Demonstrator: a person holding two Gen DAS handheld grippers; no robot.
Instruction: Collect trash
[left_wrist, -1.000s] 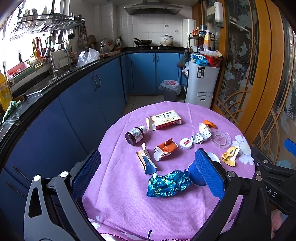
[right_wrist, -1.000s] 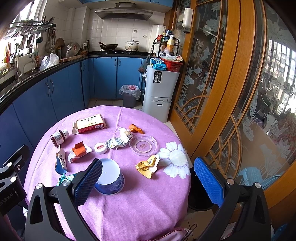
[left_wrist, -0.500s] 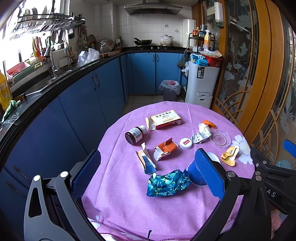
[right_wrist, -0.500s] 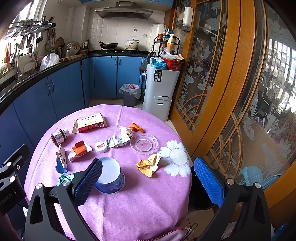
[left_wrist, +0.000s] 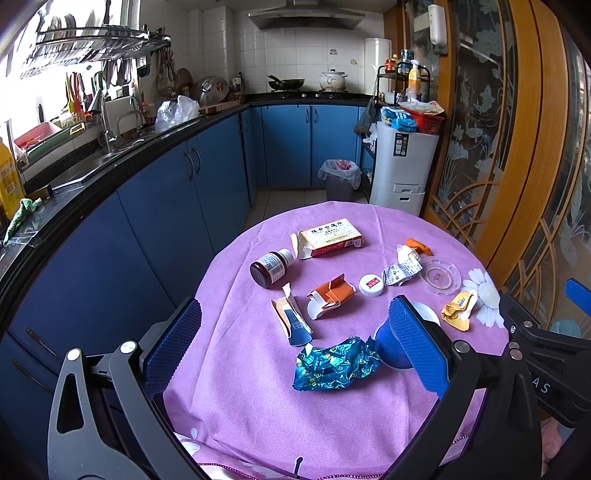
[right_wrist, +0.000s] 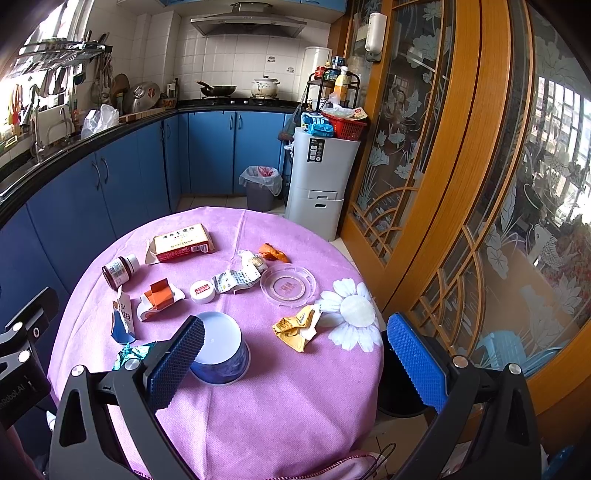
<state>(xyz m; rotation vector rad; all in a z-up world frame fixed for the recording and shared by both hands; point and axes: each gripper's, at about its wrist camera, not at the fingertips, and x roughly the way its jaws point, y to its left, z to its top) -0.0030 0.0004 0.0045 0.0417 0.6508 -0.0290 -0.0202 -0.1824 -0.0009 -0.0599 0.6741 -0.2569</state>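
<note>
both hand-held grippers hover spread wide and empty over the round purple-clothed surface (left_wrist: 258, 406) — left hand-held gripper (left_wrist: 295, 354) above a crumpled blue foil wrapper (left_wrist: 334, 363), right hand-held gripper (right_wrist: 295, 363) near the upturned blue cup (right_wrist: 221, 354) and yellow wrapper (right_wrist: 295, 326).

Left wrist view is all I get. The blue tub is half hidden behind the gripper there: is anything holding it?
Observer: No. In the right wrist view the blue tub stands on the tablecloth with its white face up, and the right gripper is open and empty.
Operator: Is there a bin close to the table?
Observer: A dark round container sits low beside the tablecloth's right edge. I cannot tell whether it is a bin.
</note>
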